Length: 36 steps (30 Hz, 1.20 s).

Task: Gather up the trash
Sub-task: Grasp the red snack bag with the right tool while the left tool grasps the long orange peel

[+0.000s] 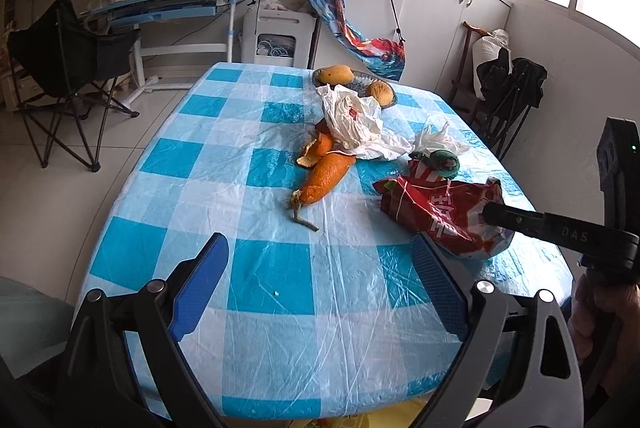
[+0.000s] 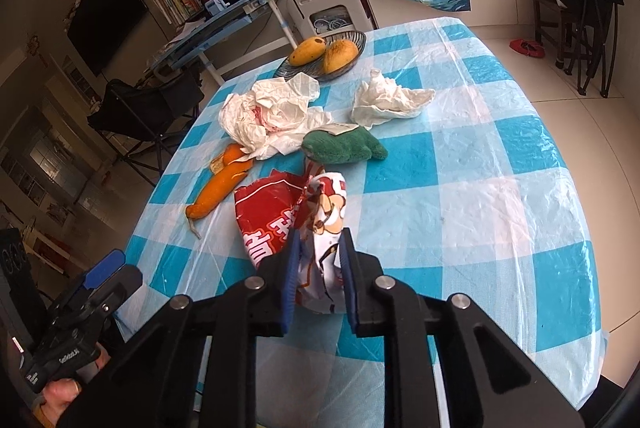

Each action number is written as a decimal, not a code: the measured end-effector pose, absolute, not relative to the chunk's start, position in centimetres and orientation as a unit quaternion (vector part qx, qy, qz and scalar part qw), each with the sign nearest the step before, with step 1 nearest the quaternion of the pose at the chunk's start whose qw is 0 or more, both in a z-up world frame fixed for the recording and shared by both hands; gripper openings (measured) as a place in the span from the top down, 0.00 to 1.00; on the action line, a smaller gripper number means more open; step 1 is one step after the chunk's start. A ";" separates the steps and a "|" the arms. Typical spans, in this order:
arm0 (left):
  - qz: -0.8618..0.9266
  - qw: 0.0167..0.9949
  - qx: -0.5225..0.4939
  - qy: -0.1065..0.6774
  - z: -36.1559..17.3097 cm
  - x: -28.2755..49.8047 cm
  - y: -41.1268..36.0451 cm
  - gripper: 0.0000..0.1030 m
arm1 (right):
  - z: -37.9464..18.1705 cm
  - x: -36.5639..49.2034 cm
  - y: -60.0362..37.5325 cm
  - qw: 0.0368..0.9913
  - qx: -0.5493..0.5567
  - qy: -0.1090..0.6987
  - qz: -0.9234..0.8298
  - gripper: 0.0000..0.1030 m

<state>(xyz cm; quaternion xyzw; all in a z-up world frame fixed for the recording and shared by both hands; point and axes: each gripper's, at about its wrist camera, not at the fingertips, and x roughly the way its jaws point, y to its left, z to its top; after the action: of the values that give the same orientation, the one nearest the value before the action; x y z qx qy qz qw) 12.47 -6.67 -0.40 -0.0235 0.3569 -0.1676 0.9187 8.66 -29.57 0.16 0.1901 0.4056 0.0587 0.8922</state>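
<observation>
A crumpled red snack bag (image 2: 276,216) lies on the blue-checked table (image 2: 480,188), and my right gripper (image 2: 320,244) is shut on its near end, the foil pinched between the blue pads. In the left wrist view the same bag (image 1: 436,212) sits to the right, with the right gripper (image 1: 494,214) on it. My left gripper (image 1: 320,242) hovers open over bare tablecloth, nothing between its fingers. Orange peel (image 1: 324,176) lies beyond it. A white plastic bag (image 2: 272,112), crumpled white paper (image 2: 388,100) and a green cloth (image 2: 344,146) lie mid-table.
A dish with two mangoes (image 2: 324,54) stands at the table's far end. A folding chair (image 1: 68,60) and a desk (image 1: 172,4) stand to the left. White cabinets (image 1: 432,0) and a dark chair (image 1: 508,88) are on the right.
</observation>
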 end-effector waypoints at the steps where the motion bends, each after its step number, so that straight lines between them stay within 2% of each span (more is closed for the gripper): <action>1: -0.166 0.919 -0.022 0.358 -0.5 13.0 -7.0 0.14 | 0.2 8.5 -29.6 0.892 0.191 0.405 0.058 0.81; 7: -0.168 0.915 -0.024 0.367 -1.0 16.3 -9.3 0.14 | -0.3 8.4 -29.9 0.885 0.205 0.413 0.062 0.81; 12: -0.167 0.910 -0.021 0.378 -1.6 19.1 -10.7 0.14 | -1.1 8.9 -30.3 0.880 0.217 0.418 0.061 0.67; 19: -0.151 0.897 -0.028 0.415 -3.0 22.2 -11.2 0.14 | -1.5 9.8 -30.0 0.878 0.214 0.423 0.068 0.64; 21: -0.136 0.893 -0.017 0.429 -3.4 23.0 -11.4 0.21 | -1.6 10.0 -29.7 0.877 0.212 0.426 0.071 0.64; 22: -0.136 0.888 -0.016 0.440 -3.7 23.3 -11.5 0.29 | -1.6 10.1 -29.6 0.877 0.209 0.427 0.072 0.64; 24: -0.134 0.888 -0.007 0.440 -3.9 23.5 -11.7 0.39 | -1.5 10.1 -29.2 0.879 0.198 0.426 0.075 0.66; 26: -0.137 0.889 0.008 0.437 -4.0 23.3 -12.1 0.58 | -1.2 10.1 -28.6 0.884 0.181 0.424 0.079 0.71; 29: -0.151 0.887 0.009 0.436 -4.0 22.8 -11.9 0.74 | -0.9 9.9 -27.7 0.889 0.160 0.420 0.086 0.76; 31: -0.159 0.886 -0.004 0.436 -3.9 22.1 -11.3 0.79 | -0.8 9.8 -27.2 0.890 0.152 0.420 0.094 0.80; 36: -0.168 0.884 -0.041 0.435 -3.8 19.4 -9.0 0.81 | -0.6 9.3 -26.5 0.888 0.156 0.418 0.115 0.87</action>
<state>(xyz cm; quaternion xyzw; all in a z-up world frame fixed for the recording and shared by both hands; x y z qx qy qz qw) 19.42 -9.00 -3.79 -0.0411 0.4352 -0.1679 0.8836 9.29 -26.51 -0.65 0.1557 0.4178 0.1149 0.8877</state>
